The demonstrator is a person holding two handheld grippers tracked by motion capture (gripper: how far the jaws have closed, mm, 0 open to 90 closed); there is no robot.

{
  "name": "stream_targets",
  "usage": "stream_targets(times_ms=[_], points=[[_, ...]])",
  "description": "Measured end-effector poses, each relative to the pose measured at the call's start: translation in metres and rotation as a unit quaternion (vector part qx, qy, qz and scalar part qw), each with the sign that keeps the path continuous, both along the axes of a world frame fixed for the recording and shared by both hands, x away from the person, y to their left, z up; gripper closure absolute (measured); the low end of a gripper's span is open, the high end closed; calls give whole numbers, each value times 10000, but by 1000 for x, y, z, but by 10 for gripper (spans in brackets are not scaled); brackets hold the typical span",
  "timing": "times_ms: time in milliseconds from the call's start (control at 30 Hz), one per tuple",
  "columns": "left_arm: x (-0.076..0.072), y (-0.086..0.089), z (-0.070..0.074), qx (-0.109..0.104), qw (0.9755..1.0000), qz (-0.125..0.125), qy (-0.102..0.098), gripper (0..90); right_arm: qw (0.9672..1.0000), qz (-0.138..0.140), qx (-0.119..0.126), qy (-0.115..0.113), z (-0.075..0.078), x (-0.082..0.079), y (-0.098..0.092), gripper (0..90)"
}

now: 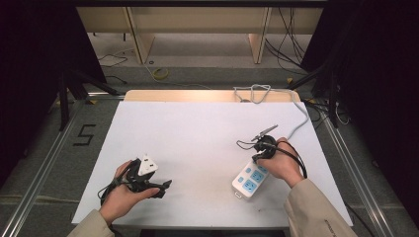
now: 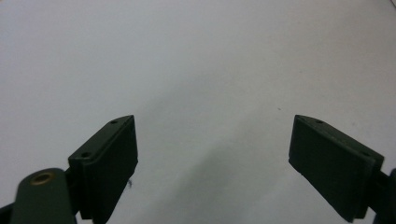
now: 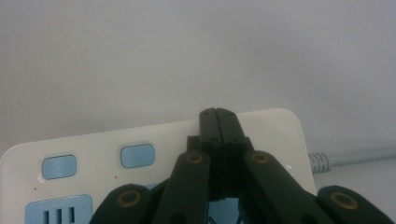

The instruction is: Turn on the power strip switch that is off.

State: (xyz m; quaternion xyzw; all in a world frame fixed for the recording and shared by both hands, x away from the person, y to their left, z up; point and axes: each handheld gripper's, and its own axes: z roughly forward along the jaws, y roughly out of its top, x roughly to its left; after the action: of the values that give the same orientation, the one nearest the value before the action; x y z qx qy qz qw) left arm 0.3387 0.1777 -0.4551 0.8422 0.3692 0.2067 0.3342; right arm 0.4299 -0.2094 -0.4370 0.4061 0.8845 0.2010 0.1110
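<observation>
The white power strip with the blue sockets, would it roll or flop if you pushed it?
Probably neither. The power strip looks like a flat, hard box lying on the white table, so it would likely slide, not roll. Its grey cord curves loosely, so that part is probably floppy and may drag. The right gripper is shut above it.

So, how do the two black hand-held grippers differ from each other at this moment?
The left gripper has its jaws wide apart with nothing between them; the right gripper has its jaws closed together. The left gripper is over the bare white table top; the right gripper is over the white power strip with blue sockets, at its cable end. Both are black, each held in a hand.
</observation>
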Motion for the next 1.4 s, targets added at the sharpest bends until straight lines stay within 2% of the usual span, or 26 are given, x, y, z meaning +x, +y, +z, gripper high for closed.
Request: stream_targets(times_ms=[567,667,933,1400], points=[[0,0,0,-5,10000,-2,1,151,9999,102,-14,-89,1,-1,-1,900],[0,0,0,-7,10000,-4,0,151,9999,117,22,-44,1,0,-2,900],[0,0,0,-1,10000,-2,6,151,9993,-37,297,-212,7,-2,-8,900],[0,0,0,-17,10000,27,0,151,9982,-87,469,-364,10,-8,-15,862]])
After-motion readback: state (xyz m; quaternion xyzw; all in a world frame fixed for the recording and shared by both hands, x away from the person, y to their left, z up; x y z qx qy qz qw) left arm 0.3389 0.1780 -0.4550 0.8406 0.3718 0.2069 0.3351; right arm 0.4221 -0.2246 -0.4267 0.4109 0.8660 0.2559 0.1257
